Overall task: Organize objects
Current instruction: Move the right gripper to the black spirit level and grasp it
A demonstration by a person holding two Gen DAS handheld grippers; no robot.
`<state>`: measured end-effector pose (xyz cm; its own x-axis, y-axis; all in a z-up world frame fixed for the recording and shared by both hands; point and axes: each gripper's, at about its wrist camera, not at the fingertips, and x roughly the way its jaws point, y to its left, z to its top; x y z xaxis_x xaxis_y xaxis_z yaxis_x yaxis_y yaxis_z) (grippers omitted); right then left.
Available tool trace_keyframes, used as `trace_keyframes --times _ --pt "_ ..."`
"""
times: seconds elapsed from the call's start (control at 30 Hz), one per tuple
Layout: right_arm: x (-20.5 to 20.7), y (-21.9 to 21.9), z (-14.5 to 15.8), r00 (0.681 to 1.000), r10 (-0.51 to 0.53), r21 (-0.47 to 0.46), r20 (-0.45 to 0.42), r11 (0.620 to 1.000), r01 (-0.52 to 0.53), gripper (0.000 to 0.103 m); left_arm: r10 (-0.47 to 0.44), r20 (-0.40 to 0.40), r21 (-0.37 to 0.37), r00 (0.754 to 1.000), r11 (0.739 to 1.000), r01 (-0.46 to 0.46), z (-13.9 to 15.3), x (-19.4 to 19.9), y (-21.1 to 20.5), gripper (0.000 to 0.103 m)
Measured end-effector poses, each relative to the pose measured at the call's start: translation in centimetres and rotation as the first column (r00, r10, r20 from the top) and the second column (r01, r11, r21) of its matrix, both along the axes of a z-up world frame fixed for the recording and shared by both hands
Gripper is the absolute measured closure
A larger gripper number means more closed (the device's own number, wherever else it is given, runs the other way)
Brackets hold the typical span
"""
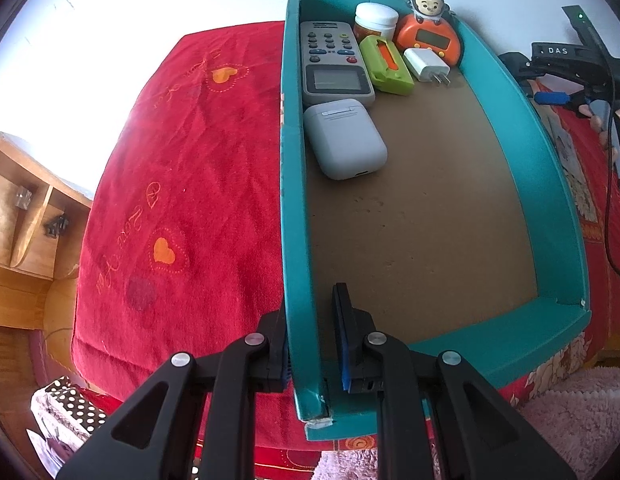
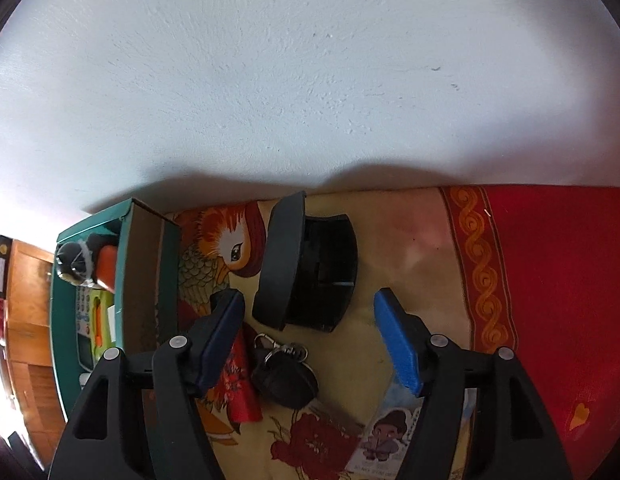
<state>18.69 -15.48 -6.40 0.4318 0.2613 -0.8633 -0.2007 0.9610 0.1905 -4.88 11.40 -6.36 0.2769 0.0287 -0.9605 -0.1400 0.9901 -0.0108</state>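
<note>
Your left gripper (image 1: pixel 310 336) straddles the near left wall of the teal box (image 1: pixel 550 184), fingers on either side but not visibly clamped. Inside, the remote (image 1: pixel 334 64) and other items sit at the far end. To the box's right, your right gripper (image 2: pixel 310 336) hangs wide apart over the bed, the black holder (image 2: pixel 306 268) straight ahead, its long axis running away from you, the keys (image 2: pixel 284 372) nearer.

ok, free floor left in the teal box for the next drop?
Yes: the teal box has bare brown floor from the earbud case down to the near wall, across to the right wall. Crowded at the far end: remote, jar, green case, charger, monkey timer. Left gripper straddles the near left wall.
</note>
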Motion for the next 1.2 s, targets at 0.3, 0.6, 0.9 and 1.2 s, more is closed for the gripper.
trace_keyframes --times 0.3,0.6,0.9,1.2 --pt "-0.1 0.9 0.0 0.999 0.0 -0.039 0.032 0.999 0.002 0.034 -0.002 0.0 0.0 1.0 1.0 0.002 0.0 0.0 0.0 0.089" --pt "-1.0 3.3 -0.6 0.999 0.005 -0.102 0.04 0.995 -0.001 0.038 -0.004 0.0 0.0 1.0 1.0 0.004 0.0 0.0 0.0 0.089" --pt "-1.6 4.8 -0.7 0.998 0.01 -0.191 0.063 0.982 0.002 0.053 -0.006 0.004 -0.001 1.0 1.0 0.006 0.0 -0.1 0.0 0.089" --pt "-4.1 1.4 -0.1 0.995 -0.012 -0.041 0.096 0.999 0.016 0.053 -0.005 0.005 -0.003 1.0 1.0 0.005 0.0 -0.1 0.1 0.089"
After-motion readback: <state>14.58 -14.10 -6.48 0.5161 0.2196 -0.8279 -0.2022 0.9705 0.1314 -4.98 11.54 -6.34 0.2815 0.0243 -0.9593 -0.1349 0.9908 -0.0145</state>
